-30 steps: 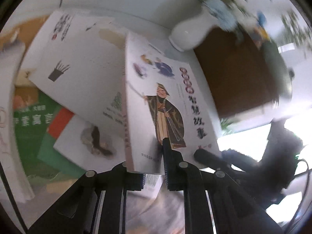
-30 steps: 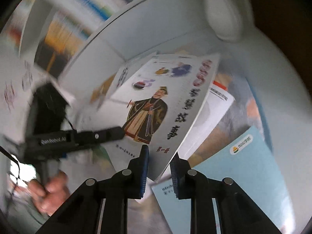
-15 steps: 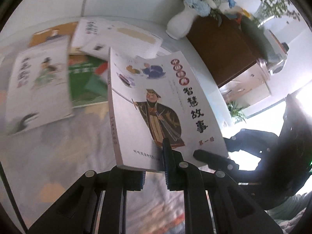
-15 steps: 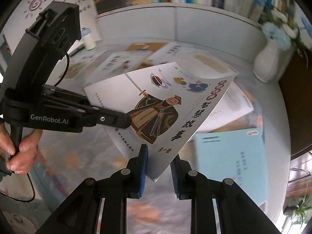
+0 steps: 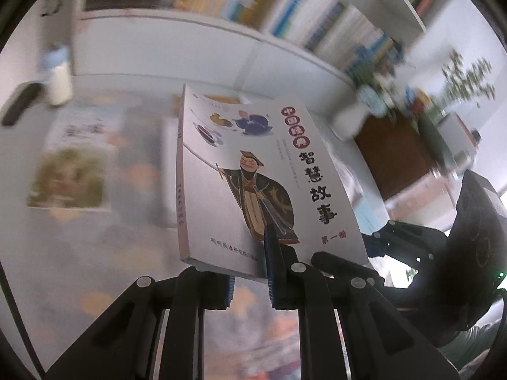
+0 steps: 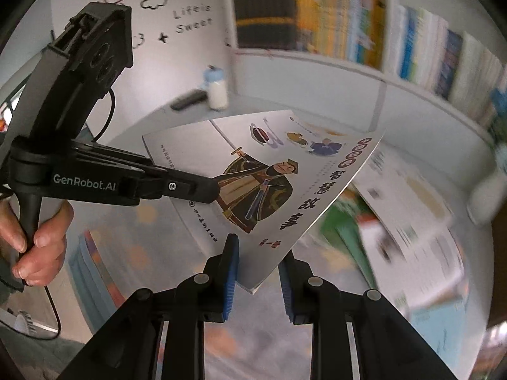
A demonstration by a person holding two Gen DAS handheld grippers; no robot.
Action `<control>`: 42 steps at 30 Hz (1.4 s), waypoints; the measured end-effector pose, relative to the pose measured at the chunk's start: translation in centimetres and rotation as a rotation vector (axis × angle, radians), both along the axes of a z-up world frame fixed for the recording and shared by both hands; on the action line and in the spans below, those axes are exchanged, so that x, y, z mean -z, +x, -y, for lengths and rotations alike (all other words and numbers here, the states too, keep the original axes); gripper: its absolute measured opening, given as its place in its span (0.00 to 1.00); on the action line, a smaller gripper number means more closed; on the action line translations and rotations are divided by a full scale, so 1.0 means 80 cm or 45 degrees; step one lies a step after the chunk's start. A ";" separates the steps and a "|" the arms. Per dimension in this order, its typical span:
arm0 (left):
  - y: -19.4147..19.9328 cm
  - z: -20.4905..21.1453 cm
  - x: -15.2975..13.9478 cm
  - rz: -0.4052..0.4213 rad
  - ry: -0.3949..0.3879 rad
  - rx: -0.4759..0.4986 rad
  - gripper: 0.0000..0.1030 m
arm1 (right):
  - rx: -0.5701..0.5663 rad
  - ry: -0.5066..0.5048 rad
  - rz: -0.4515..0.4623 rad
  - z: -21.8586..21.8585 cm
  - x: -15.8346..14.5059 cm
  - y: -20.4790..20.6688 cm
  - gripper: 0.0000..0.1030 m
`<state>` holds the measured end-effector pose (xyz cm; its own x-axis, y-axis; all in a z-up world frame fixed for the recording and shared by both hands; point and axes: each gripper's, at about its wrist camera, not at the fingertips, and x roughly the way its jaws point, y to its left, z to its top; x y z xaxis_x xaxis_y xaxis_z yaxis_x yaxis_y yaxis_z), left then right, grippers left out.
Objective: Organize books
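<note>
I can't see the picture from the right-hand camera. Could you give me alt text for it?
A white paperback book with a robed cartoon figure on its cover is held up above a table strewn with books, gripped by two black hand-held grippers: the right hand-held gripper at its bottom corner, the left hand-held gripper on its lower edge. Behind are full bookshelves.
</note>
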<state>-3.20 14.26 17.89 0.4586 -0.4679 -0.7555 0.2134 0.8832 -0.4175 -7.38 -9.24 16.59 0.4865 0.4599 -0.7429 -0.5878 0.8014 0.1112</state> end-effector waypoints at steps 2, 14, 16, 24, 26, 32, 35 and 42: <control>0.009 -0.036 0.001 0.011 0.004 -0.035 0.11 | -0.040 0.001 0.010 -0.045 -0.007 0.013 0.23; 0.099 -0.200 0.068 -0.048 -0.006 -0.155 0.12 | -0.116 -0.017 -0.080 -0.264 0.029 0.117 0.24; 0.114 -0.216 0.082 -0.072 -0.028 -0.169 0.12 | -0.116 -0.030 -0.110 -0.289 0.041 0.137 0.24; 0.151 -0.246 0.135 -0.130 -0.140 -0.218 0.13 | -0.082 -0.032 -0.229 -0.325 0.079 0.196 0.25; 0.151 -0.249 0.145 -0.144 -0.150 -0.231 0.16 | -0.077 -0.030 -0.255 -0.327 0.087 0.202 0.25; 0.137 -0.269 0.179 -0.256 -0.111 -0.275 0.25 | -0.020 0.025 -0.399 -0.321 0.123 0.218 0.27; 0.124 -0.281 0.189 -0.302 -0.062 -0.297 0.25 | 0.008 0.033 -0.462 -0.322 0.144 0.223 0.27; 0.096 -0.303 0.179 -0.310 -0.025 -0.349 0.25 | 0.068 0.075 -0.554 -0.313 0.162 0.236 0.29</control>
<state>4.52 38.50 3.58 0.3768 -0.3683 -0.8499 -0.1376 0.8851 -0.4445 11.47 15.79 3.62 0.1584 0.4903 -0.8570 -0.4337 0.8143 0.3857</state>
